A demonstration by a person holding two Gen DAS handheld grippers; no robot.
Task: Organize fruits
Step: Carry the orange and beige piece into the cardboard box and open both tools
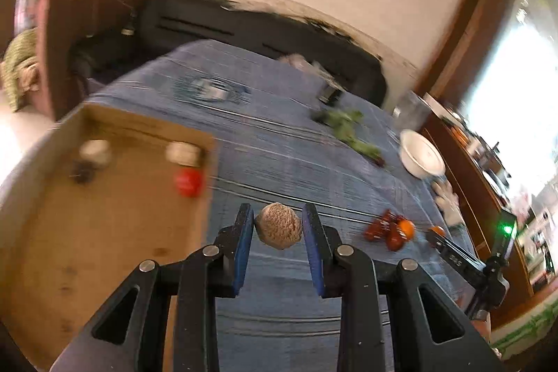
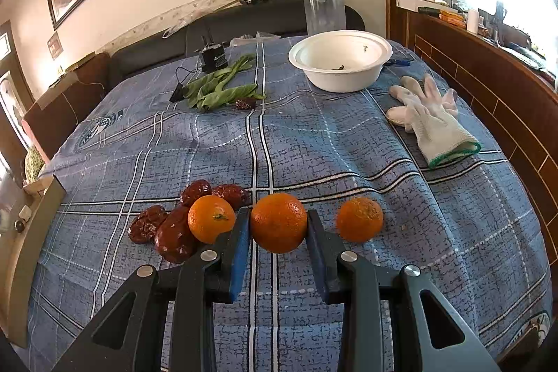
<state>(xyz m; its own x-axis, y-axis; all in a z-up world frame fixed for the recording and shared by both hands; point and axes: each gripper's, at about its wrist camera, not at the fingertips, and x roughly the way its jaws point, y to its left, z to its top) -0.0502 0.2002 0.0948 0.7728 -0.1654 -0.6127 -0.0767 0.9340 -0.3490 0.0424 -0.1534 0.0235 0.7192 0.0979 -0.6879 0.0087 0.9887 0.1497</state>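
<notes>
The left hand-held gripper (image 1: 278, 227) is clamped on a rough, tan, rounded fruit (image 1: 279, 225), gripped between its two blue pads and held clear above the blue checked cloth (image 1: 279, 135) that covers the table. To its left stands an open cardboard box (image 1: 104, 232); a red fruit (image 1: 188, 182) and two pale round items, too blurred to identify, lie inside it near the far wall.

The right hand-held gripper (image 2: 278, 225) is clamped on the middle orange (image 2: 278, 222), one pad pressing each side. A second orange (image 2: 211, 218) sits just left of the left finger, touching a cluster of dark red dates (image 2: 174, 232). A third orange (image 2: 359, 218) lies near the right finger, apart from it.

Farther back on the cloth:
- a white bowl (image 2: 341, 72), holding a few small dark scraps;
- a white glove (image 2: 432, 121), to the right of the bowl;
- green leaves (image 2: 219, 89), left of the bowl, with one more date at their right end.
</notes>
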